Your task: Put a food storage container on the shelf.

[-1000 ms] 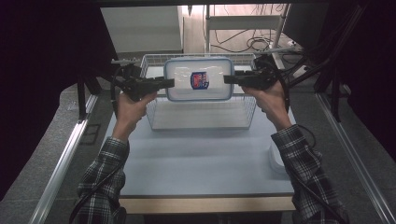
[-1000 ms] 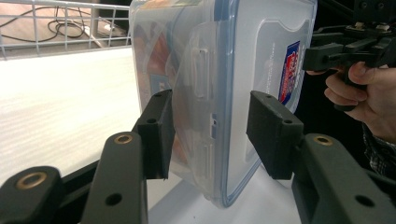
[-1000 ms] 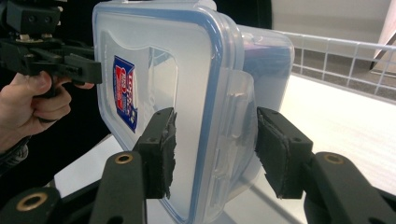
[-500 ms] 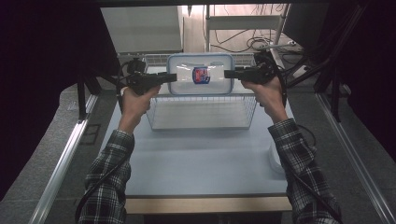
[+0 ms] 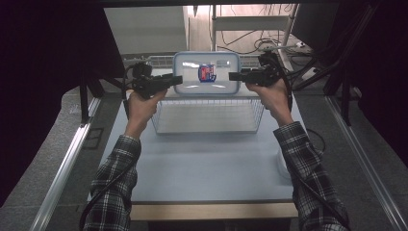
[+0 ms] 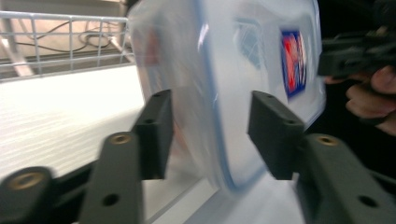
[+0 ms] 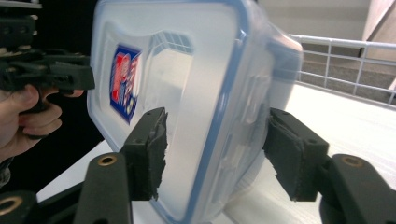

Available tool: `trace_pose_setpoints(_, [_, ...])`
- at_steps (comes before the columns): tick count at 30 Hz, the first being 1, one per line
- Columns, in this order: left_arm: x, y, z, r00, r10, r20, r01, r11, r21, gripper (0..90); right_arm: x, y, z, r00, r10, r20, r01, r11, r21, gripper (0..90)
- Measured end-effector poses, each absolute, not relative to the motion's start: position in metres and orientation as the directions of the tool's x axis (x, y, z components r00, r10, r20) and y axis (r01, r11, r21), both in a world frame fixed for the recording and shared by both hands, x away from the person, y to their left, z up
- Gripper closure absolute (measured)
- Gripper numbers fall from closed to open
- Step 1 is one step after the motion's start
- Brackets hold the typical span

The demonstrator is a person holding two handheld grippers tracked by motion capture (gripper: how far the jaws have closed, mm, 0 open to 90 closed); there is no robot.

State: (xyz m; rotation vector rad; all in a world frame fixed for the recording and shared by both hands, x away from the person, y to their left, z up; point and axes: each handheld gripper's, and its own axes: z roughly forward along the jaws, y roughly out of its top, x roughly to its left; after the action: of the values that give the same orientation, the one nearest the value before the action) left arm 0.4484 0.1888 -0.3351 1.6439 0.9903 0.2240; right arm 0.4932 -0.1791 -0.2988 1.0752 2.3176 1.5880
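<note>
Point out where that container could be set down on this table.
Free: the tabletop between the wire basket and the near edge, flanked by both sleeves. The basket's floor also looks bare. Crowded: the basket's far rim, where the left gripper, right gripper and container meet.

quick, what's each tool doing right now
left tool: astride the container, contact unclear.
right tool: jaws just opening, pads off the container.

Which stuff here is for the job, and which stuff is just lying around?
For the job:
- plastic box with a blue-rimmed lid
- wire basket beneath it
- left gripper
- right gripper, jaws just opening around the box's end

Just lying about:
- cables behind the table
- white object at the table's right edge
</note>
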Motion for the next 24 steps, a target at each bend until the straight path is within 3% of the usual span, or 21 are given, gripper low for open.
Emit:
trace_pose_setpoints(2, [0.45,0.183,-0.337,0.609,0.728,-0.315,0.493,-0.036,0.869,48.3,0.496,-0.178,-0.3,-0.72,0.633,0.285,0.497,0.184,0.848,36.8])
trace_pose_setpoints(5, [0.456,0.186,-0.34,0.606,0.699,-0.381,0.522,0.012,0.853,48.1,0.501,-0.179,-0.303,-0.708,0.635,0.31,0.518,0.168,0.839,35.7])
trace_pose_setpoints(8, [0.456,0.186,-0.339,0.602,0.7,-0.383,0.528,0.01,0.849,48.4,0.504,-0.179,-0.302,-0.7,0.637,0.322,0.531,0.163,0.831,35.5])
trace_pose_setpoints(15, [0.454,0.184,-0.334,0.593,0.728,-0.345,0.517,-0.014,0.856,49.4,0.5,-0.171,-0.301,-0.678,0.682,0.276,0.518,0.177,0.837,30.0])
trace_pose_setpoints(20, [0.456,0.184,-0.335,0.586,0.726,-0.359,0.521,0.001,0.853,48.4,0.502,-0.169,-0.302,-0.652,0.695,0.302,0.537,0.142,0.832,27.8])
trace_pose_setpoints(24, [0.459,0.184,-0.335,0.587,0.714,-0.382,0.53,0.017,0.848,46.9,0.5,-0.169,-0.3,-0.627,0.743,0.234,0.514,0.168,0.841,28.2])
